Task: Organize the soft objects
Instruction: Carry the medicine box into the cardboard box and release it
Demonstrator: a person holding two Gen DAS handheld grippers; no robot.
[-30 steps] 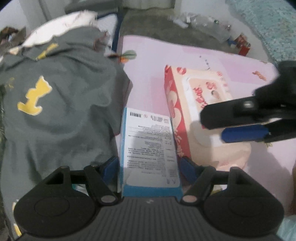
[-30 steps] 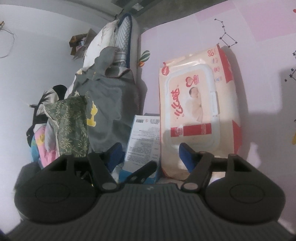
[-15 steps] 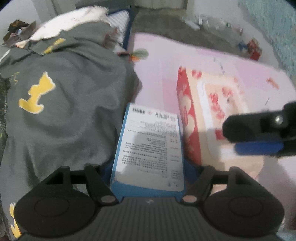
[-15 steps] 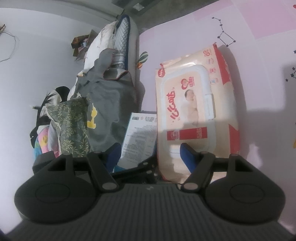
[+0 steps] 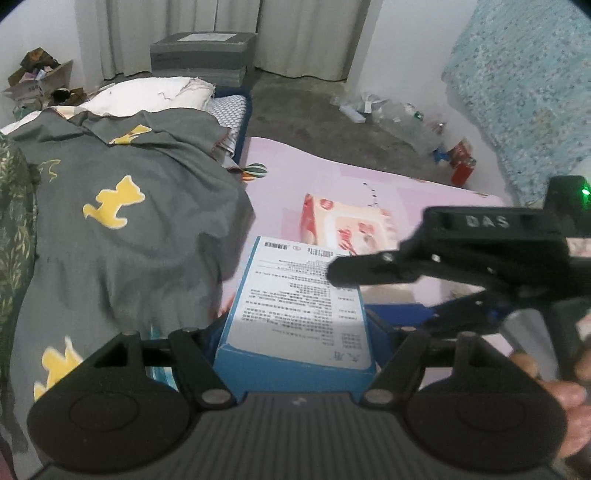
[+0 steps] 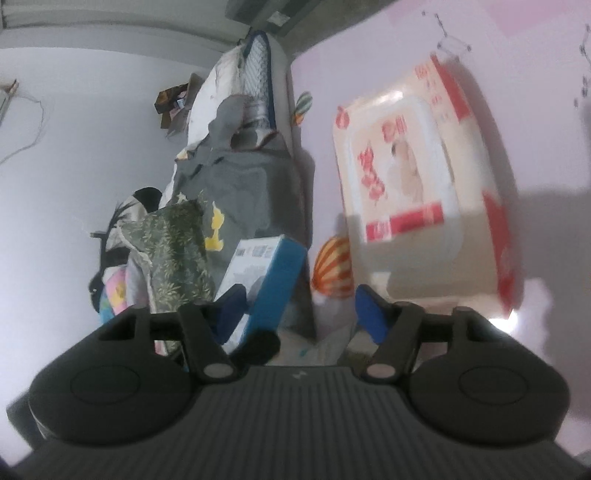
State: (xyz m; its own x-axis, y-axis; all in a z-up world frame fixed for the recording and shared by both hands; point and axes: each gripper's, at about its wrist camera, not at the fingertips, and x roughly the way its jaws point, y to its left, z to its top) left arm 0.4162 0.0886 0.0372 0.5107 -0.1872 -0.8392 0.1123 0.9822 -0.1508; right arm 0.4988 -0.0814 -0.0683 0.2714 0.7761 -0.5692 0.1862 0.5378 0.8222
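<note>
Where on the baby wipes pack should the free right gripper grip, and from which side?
Probably across the narrow width of the baby wipes pack, coming from above over its near short end. It lies flat on the pink mat, label up, and its long sides look exposed. The right gripper is open, while the left gripper holds the blue box.

I am in a home bedroom: a pink floor mat (image 5: 332, 177), rumpled grey bedding (image 5: 129, 229), a pillow (image 5: 147, 96), long curtains (image 5: 306, 33).
</note>
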